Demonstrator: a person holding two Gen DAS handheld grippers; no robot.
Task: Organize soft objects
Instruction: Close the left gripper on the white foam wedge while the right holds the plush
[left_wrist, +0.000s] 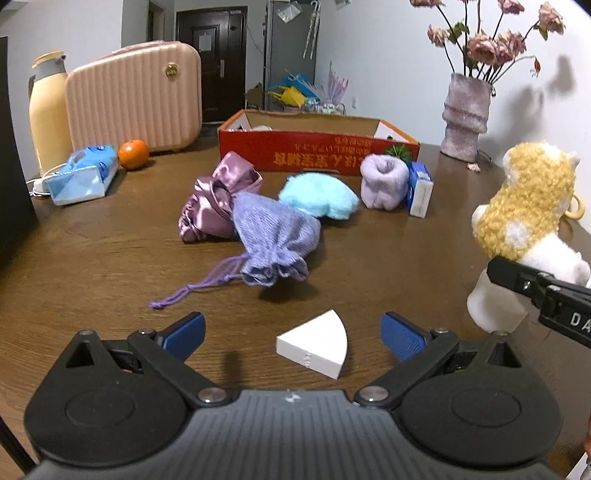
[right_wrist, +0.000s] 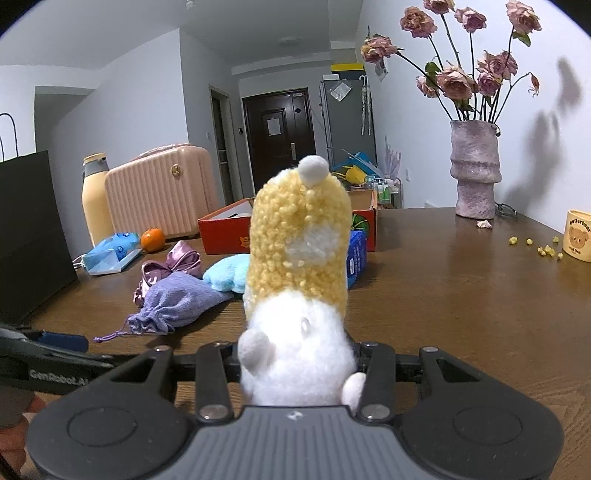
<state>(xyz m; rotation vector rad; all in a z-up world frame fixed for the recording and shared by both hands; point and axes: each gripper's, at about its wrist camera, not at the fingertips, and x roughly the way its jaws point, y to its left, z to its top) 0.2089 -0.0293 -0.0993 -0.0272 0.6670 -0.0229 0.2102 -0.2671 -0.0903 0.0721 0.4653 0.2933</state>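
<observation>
My right gripper (right_wrist: 299, 365) is shut on a yellow-and-white plush toy (right_wrist: 299, 258) and holds it upright above the table; the toy also shows at the right of the left wrist view (left_wrist: 528, 206). My left gripper (left_wrist: 291, 332) is open and empty, low over the table, with a white wedge-shaped block (left_wrist: 316, 345) between its fingers. On the table ahead lie a lavender drawstring pouch (left_wrist: 275, 240), a shiny purple satin bag (left_wrist: 216, 199), a light blue fluffy item (left_wrist: 319, 197) and a lilac rolled sock (left_wrist: 384, 181). A red cardboard box (left_wrist: 314, 153) stands open behind them.
A blue carton (left_wrist: 421, 188) stands beside the sock. A tissue pack (left_wrist: 83, 173), an orange (left_wrist: 133, 154), a pink case (left_wrist: 136, 99) and a yellow flask (left_wrist: 48, 114) sit at the back left. A vase of flowers (left_wrist: 465, 114) stands back right. A bear mug (right_wrist: 578, 236) is at the far right.
</observation>
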